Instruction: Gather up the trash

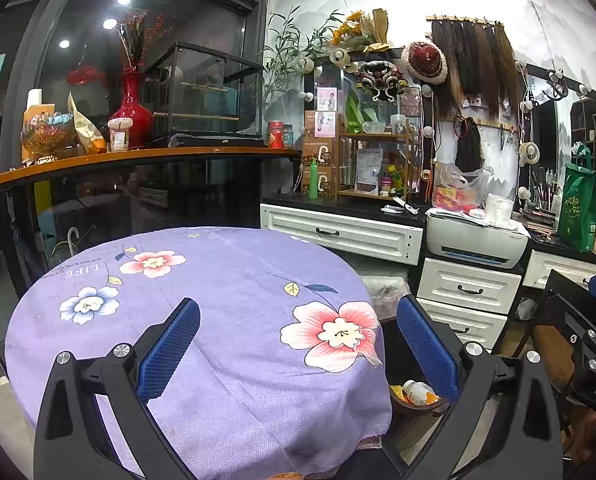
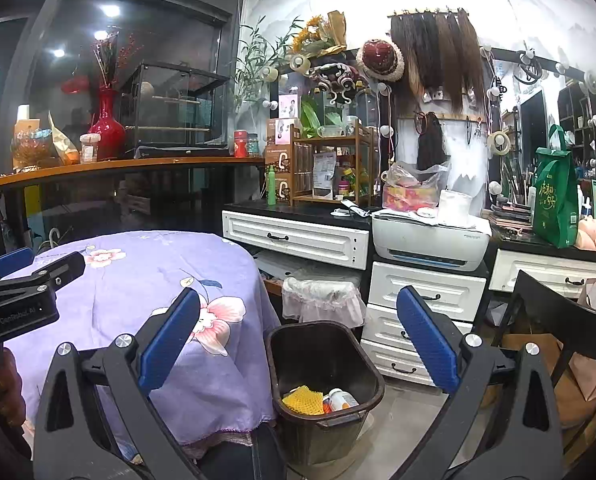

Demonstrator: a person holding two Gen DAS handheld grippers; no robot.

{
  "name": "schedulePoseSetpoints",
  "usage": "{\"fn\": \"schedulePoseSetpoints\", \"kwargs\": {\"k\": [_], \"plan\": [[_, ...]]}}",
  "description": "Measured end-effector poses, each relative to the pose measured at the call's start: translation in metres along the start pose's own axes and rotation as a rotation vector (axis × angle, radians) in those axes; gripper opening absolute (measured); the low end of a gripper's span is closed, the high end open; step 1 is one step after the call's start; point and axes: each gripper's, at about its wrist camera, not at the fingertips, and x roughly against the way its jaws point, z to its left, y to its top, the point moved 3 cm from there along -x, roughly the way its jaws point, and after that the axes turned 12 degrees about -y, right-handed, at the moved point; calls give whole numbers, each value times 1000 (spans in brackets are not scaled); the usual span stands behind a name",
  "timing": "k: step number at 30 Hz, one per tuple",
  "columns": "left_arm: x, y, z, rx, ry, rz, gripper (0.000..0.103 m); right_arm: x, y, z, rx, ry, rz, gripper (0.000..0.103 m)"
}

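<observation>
Tabletop, purple floral cloth, bare. Bin beside its right edge: yellow sponge, bottle. Left tongs, right tongs: both spread, holding nothing.

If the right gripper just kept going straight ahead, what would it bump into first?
Probably the dark trash bin, which sits between the open fingers of the right gripper, just past the tablecloth's edge. Depth is hard to judge.

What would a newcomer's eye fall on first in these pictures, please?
Probably the purple floral tablecloth on the round table in front. Next, the dark bin on the floor beside the table, holding a yellow mesh piece and a small bottle. Behind, the red vase stands on the wooden shelf.
</observation>
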Motion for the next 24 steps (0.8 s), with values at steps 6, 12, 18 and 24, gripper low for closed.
{"fn": "schedulePoseSetpoints", "kwargs": {"k": [6, 12, 18, 24], "plan": [[0, 0, 0, 0, 0, 2, 98, -1, -1, -1, -1, 0, 5, 97], [0, 0, 0, -2, 1, 2, 98, -3, -2, -2, -2, 2, 11, 97], [0, 1, 0, -1, 0, 0, 98, -4, -4, -3, -2, 0, 12, 97], [0, 0, 1, -1, 0, 2, 98, -4, -3, -3, -2, 2, 13, 97]]}}
